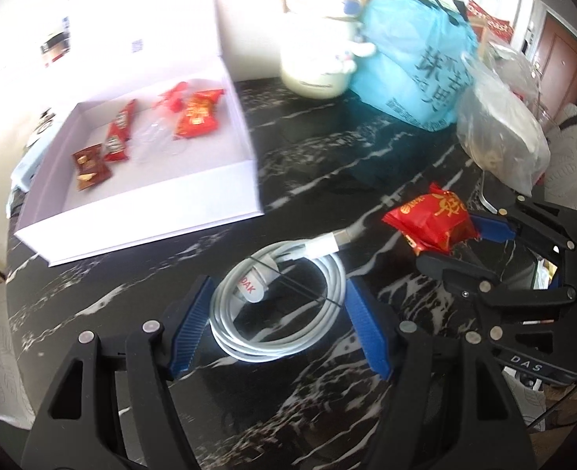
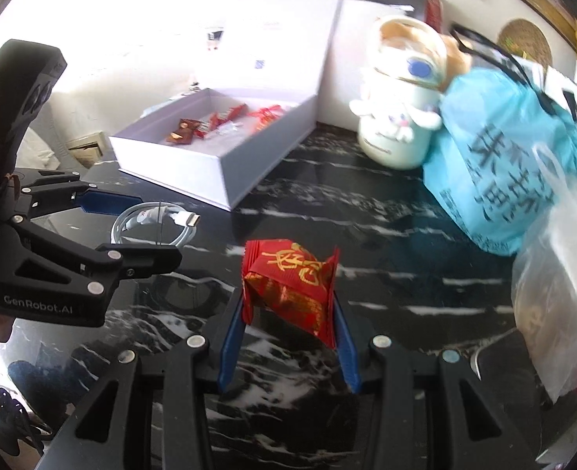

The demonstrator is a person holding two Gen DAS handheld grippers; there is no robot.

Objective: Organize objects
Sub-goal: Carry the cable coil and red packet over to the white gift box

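Right gripper (image 2: 290,337) is clamped on the red snack packet (image 2: 290,286), lifted off the black marble table (image 2: 366,211), the packet's lower edge hidden behind the blue pads. Left gripper (image 1: 278,325) is spread wide around the coiled white cable (image 1: 276,305), pads apart from it. At 11 o'clock, the open white box (image 1: 151,199) holds 4 blurred red snacks, bare tabletop between; at 1 o'clock, blue bag (image 1: 413,58) and clear bag (image 1: 500,137) crowd the edge.

From my left wrist view, the coiled cable (image 1: 276,305) lies on the bench (image 1: 308,164) between my jaws, with the open box (image 1: 147,211) behind it to the left holding several snack packets (image 1: 196,113). The wrapped snack (image 1: 431,221) sits right of the cable; behind it stand the jar (image 1: 320,58), the bag (image 1: 413,62) and a plastic bag (image 1: 500,137).
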